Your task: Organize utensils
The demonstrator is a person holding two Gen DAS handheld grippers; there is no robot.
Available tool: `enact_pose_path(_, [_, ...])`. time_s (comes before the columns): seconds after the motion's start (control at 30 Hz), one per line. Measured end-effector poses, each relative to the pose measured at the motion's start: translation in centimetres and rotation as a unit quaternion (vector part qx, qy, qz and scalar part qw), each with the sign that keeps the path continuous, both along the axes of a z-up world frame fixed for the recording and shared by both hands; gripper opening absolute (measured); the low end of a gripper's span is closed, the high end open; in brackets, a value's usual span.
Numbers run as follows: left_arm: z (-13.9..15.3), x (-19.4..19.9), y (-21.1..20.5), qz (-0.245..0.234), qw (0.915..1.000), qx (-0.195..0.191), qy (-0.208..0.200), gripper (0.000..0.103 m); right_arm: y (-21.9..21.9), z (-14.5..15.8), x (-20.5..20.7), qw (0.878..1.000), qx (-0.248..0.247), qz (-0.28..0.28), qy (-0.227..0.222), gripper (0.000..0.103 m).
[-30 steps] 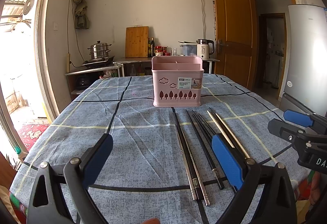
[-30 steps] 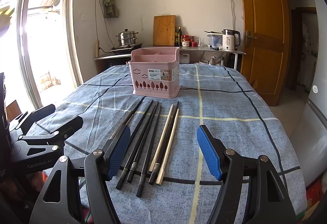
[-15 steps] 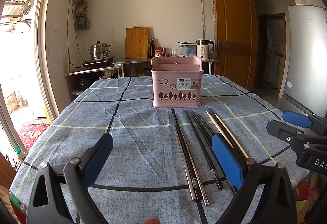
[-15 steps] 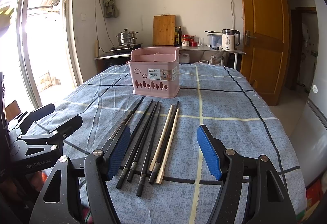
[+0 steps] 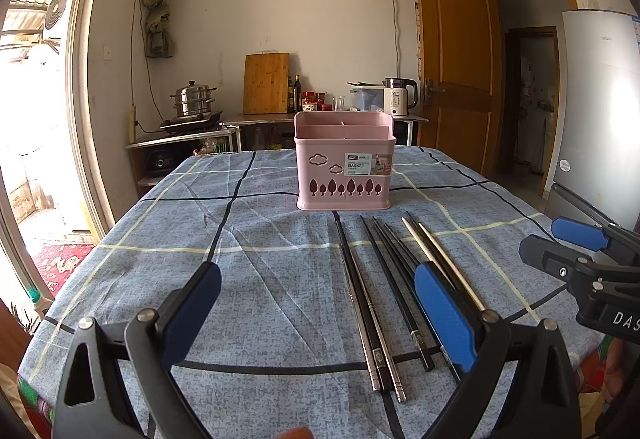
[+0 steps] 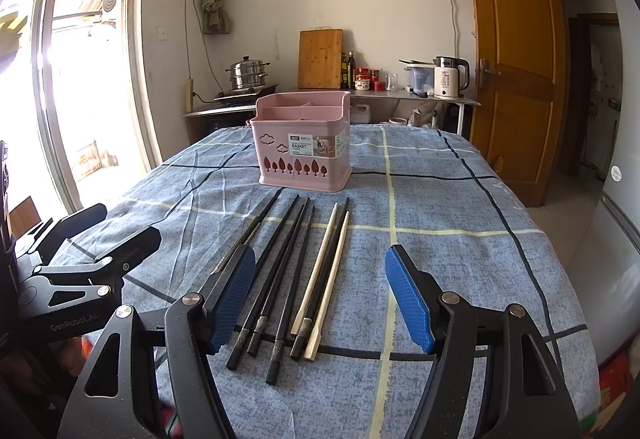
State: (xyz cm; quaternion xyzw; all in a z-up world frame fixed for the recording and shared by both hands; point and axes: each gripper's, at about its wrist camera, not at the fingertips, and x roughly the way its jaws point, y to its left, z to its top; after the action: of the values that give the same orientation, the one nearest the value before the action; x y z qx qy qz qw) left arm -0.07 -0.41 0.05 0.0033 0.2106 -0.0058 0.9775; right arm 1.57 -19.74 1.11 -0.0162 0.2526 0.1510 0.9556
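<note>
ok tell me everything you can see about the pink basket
The pink basket looks like plastic, boxy, with cloud and tree cutouts and a label reading BASKET on its front. Inner dividers split the open top into compartments, which show nothing inside. It stands upright on the blue checked tablecloth, just beyond the chopsticks' far tips, untouched by either gripper.

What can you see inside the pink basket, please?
Only the top of the basket shows: divider walls splitting it into compartments, with nothing sticking up above the rim. The compartment floors are hidden by its front wall, so small items cannot be ruled out.
</note>
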Motion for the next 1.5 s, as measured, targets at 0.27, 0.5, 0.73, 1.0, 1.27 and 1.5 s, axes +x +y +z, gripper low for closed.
enact_pose_path(0.27, [0.0,0.0,0.0,0.001,1.0,0.0,0.0,0.099,0.0,0.0,0.0,1.0,0.0,0.0,0.0,0.068])
enact_pose_path(0.5, [0.0,0.0,-0.1,0.0,1.0,0.0,0.0,0.099,0.0,0.0,0.0,1.0,0.0,0.0,0.0,0.068])
enact_pose_path(0.73, [0.0,0.0,-0.1,0.0,1.0,0.0,0.0,0.099,0.0,0.1,0.0,1.0,0.0,0.0,-0.001,0.068])
enact_pose_path(1.0, [-0.2,0.0,-0.1,0.001,1.0,0.0,0.002,0.099,0.0,0.1,0.1,1.0,0.001,0.0,0.001,0.068])
enact_pose_path(1.27, [-0.4,0.5,0.0,0.003,1.0,0.003,0.009,0.099,-0.2,-0.3,0.2,1.0,0.002,0.0,0.006,0.068])
enact_pose_path(1.5, [-1.2,2.6,0.8,0.001,0.9991,-0.006,0.042,0.099,-0.3,-0.9,1.7,1.0,0.005,0.001,0.024,0.068])
